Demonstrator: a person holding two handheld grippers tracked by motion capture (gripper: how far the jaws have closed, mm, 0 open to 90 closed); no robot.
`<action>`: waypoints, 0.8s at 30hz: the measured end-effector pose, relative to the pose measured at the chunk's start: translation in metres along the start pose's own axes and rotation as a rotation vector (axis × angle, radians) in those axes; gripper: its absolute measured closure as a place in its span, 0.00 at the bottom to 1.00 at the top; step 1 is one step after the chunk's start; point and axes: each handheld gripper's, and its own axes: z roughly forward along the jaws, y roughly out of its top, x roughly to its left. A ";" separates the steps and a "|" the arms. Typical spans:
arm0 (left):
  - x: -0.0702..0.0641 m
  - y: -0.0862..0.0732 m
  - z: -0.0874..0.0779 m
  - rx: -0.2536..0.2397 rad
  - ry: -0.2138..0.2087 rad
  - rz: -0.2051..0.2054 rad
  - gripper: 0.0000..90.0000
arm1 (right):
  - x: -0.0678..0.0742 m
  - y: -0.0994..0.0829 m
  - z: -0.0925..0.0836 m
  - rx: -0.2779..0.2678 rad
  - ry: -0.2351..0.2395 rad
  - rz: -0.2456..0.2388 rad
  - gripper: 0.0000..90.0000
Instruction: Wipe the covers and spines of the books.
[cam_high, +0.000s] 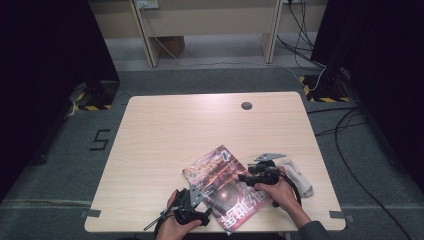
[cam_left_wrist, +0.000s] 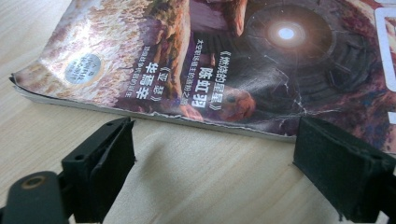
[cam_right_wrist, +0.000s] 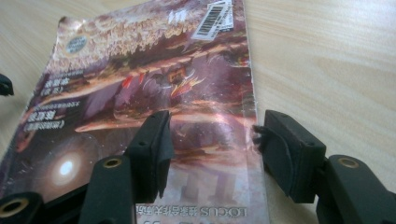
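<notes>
1. The magazine (cam_high: 226, 189) is lying flat near the front edge of the tabletop (cam_high: 165, 125), cover up and turned at an angle, closed.
2. The left tongs (cam_left_wrist: 212, 140) are sitting released just off the magazine's left edge, jaws spread wide on bare wood, pads touching nothing.
3. The right tongs (cam_right_wrist: 212, 140) are hovering over the magazine's opposite long edge, one jaw above the cover, the other just beyond the edge over the tabletop; they are released too, gripping nothing.
4. In the high view, both hands are flanking the magazine: the left gripper (cam_high: 192, 207) at its near left corner, the right gripper (cam_high: 260, 175) at its right side.
5. A crumpled white cloth (cam_high: 299, 175) is lying just to the right of the magazine, behind the right hand.
6. Risk, as I judge it: the cover is glossy and the edge is worn, so a shallow pinch may be catching only the cover sheet, lifting it open or tearing it further.
7. Another risk: pushing in from one side only could be sliding the magazine toward the tabletop's front edge, since the left tongs are not bracing it.
</notes>
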 end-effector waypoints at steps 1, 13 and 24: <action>0.000 0.000 0.001 -0.001 0.005 0.000 0.10 | -0.001 0.000 -0.001 0.003 0.006 0.021 0.48; 0.003 -0.001 0.001 0.020 0.016 -0.018 0.00 | 0.001 0.001 -0.022 -0.055 0.132 0.126 0.49; 0.002 -0.001 0.001 0.015 0.014 -0.010 0.02 | 0.034 0.006 -0.027 0.076 0.078 -0.154 0.70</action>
